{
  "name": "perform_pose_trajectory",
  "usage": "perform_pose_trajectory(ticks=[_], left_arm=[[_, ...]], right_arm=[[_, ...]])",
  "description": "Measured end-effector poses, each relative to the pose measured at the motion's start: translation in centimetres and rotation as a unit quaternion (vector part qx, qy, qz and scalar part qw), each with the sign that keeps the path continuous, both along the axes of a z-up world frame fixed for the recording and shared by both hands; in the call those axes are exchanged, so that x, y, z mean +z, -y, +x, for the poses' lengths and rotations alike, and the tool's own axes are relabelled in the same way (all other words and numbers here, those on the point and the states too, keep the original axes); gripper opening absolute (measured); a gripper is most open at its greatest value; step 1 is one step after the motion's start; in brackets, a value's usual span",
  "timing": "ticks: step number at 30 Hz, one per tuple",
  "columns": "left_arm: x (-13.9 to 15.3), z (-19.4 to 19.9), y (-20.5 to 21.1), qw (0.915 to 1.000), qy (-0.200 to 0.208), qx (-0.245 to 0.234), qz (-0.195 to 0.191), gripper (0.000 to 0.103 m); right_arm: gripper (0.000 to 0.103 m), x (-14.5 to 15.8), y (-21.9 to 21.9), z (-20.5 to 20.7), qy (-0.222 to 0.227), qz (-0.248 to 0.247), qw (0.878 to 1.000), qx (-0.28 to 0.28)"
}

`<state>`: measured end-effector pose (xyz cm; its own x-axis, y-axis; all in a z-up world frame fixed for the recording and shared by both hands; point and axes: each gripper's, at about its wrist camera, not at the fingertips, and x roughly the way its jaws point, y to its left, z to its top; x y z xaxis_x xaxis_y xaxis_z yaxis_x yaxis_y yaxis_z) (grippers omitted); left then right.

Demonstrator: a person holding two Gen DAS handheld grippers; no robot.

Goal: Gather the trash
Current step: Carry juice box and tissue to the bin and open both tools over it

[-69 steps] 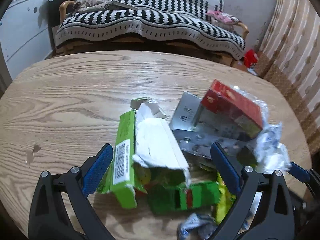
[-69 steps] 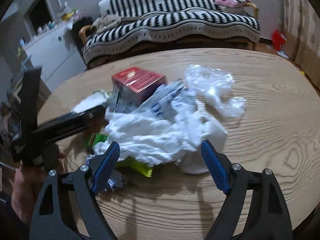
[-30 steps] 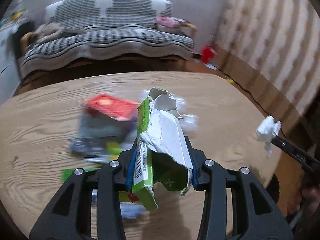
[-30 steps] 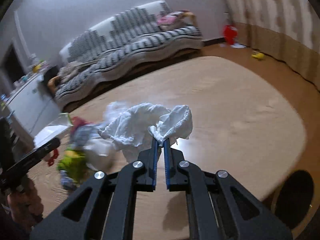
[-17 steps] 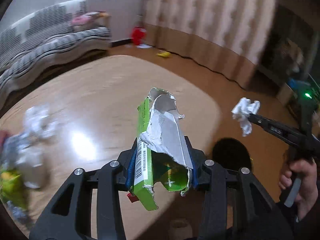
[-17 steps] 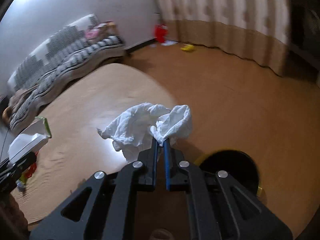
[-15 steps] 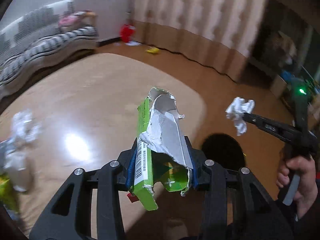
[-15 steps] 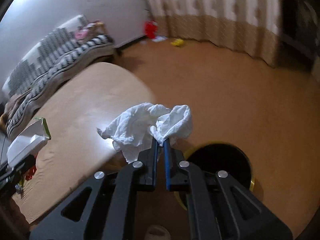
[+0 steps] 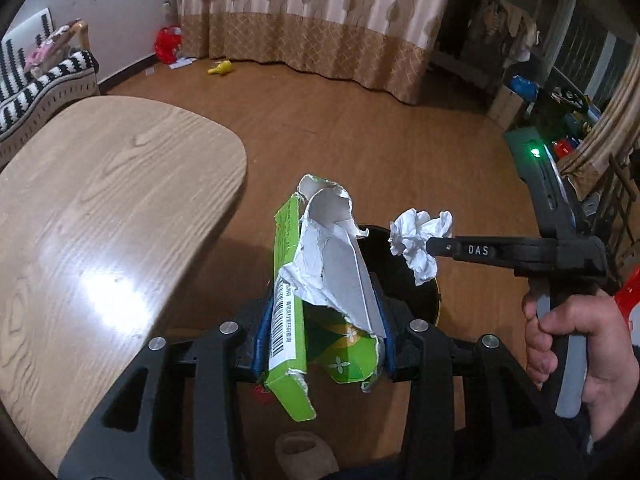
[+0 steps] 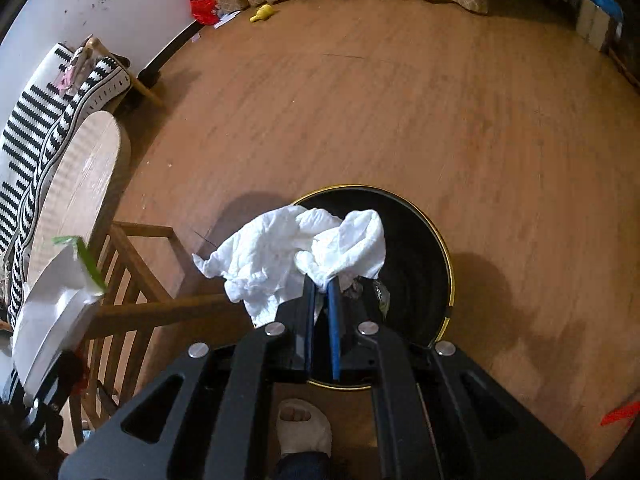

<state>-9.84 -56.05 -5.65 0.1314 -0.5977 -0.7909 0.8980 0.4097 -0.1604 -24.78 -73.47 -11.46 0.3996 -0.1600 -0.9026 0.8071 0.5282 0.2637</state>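
Observation:
My left gripper is shut on a torn green and white carton, held upright above the floor. Behind it shows the black round bin with a gold rim. My right gripper is shut on a crumpled white tissue, which hangs over the near left edge of the bin. From the left wrist the tissue and the right gripper show above the bin, a hand on the grip. The carton also appears at the left of the right wrist view.
The wooden table lies to the left, with a wooden chair beside it. A striped sofa stands along the wall. A foot in a white slipper is near the bin. Curtains and small floor clutter lie farther off.
Both grippers have swung away from the table and down over the floor. The bin has come under them. The carton and the tissue stay gripped as before.

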Motion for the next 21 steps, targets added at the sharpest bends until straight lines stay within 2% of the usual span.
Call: perform_pose_trajectory(ticks=[18,19,21], left_arm=[[-1.5,-0.1,1.2,0.9999,-0.008,-0.001,0.008,0.041],[-1.5,-0.1,1.3,0.9999,-0.009,-0.002,0.009,0.041],[-1.6,-0.3,1.3,0.9999,-0.01,-0.003,0.01,0.041]], right_arm=[[0.007,0.3,-0.6,0.0,-0.001,-0.012,1.0,-0.005],[0.011,0.2,-0.5,0.0,-0.002,-0.011,1.0,-0.005],[0.039,0.3,-0.5,0.1,-0.003,-0.008,1.0,-0.005]])
